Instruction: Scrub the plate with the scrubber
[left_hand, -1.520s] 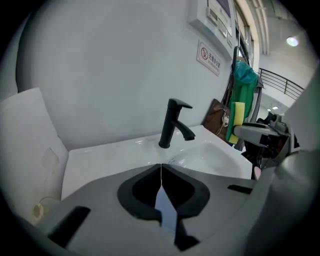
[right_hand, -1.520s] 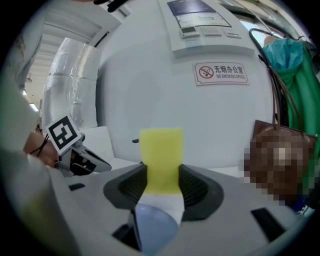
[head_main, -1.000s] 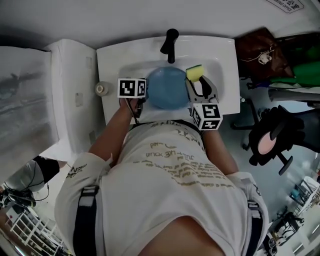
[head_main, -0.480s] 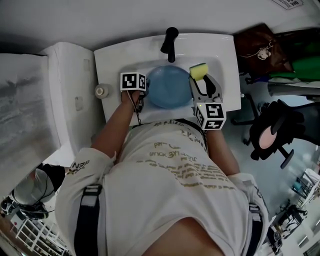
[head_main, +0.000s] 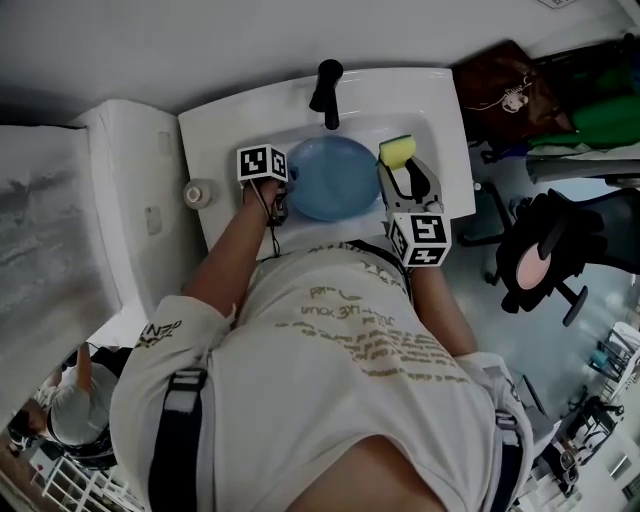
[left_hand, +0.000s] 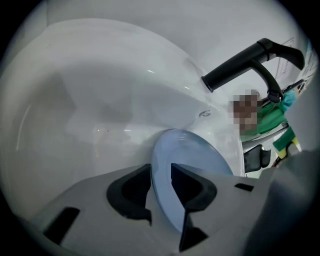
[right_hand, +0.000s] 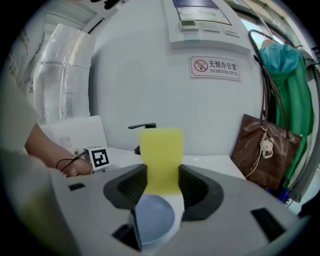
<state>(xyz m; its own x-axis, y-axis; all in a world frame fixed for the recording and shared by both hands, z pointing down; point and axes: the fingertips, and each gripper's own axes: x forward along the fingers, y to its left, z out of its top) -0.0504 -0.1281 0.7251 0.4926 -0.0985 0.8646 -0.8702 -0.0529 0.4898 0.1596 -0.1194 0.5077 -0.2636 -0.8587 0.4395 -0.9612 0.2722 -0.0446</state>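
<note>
Mostly the scene matches a second ago: the plate (head_main: 330, 178) lies in the same place in the white sink (head_main: 230, 130), below the black tap (head_main: 326, 90), and the right gripper (right_hand: 161, 172) is at its right rim as before. What has changed is on the left. The left gripper (left_hand: 161, 175) sits slightly lower at the plate's left rim, and its jaws have just been opening. They now stand apart with the rim of the plate between them, and bare plate shows in the gap beside the right pad, so nothing is clamped. The right gripper's jaws are closed on the scrubber (head_main: 397, 152), pinching it on both flat sides. The scrubber's long axis runs along the jaws, and its free end points away from the person, toward the wall behind the sink, well past the fingertips. It is a plain yellow block with squared corners. The plate is round, so it has no long axis, and its face is turned up toward the head camera. It is a smooth, pale blue disc with a thin rim. In the left gripper view it shows as a narrow oval.
</note>
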